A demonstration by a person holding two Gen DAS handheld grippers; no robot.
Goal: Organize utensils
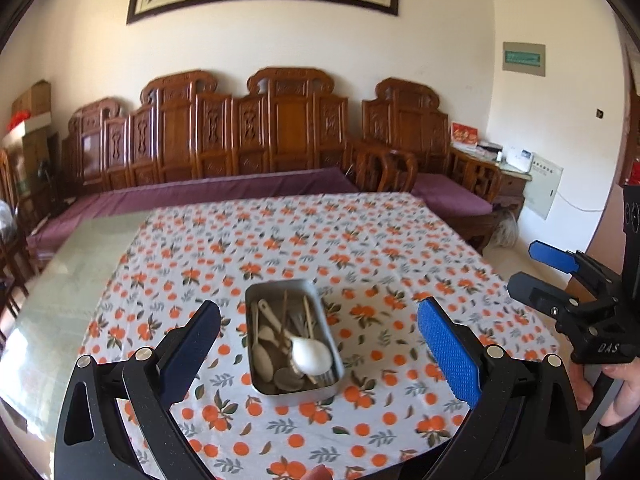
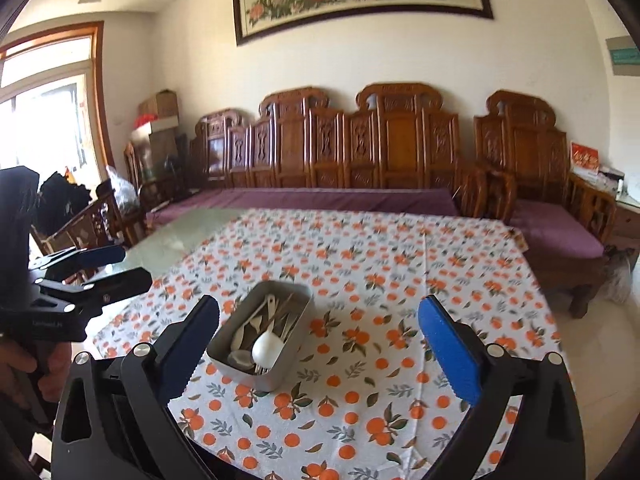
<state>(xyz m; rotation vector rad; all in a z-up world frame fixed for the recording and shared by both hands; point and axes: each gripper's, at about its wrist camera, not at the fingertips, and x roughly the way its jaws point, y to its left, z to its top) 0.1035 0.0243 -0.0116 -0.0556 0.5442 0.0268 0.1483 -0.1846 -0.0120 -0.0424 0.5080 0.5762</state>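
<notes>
A grey metal tin (image 1: 256,380) sits on the orange-print tablecloth (image 1: 360,248), filled with several utensils: a white ladle-like spoon (image 1: 310,354), pale spoons, chopsticks and forks. My left gripper (image 1: 318,344) is open and empty, held above the tin. My right gripper (image 2: 318,344) is open and empty, with the tin (image 2: 288,364) just left of its centre and the white spoon (image 2: 267,347) on top. Each gripper shows in the other's view, the right one (image 1: 540,272) and the left one (image 2: 116,266), both open.
The cloth (image 2: 400,264) covers a glass-topped table (image 1: 80,264) with bare glass at the left. A carved wooden sofa (image 1: 248,140) with purple cushions stands behind it. A side table (image 1: 508,172) with papers is at the back right.
</notes>
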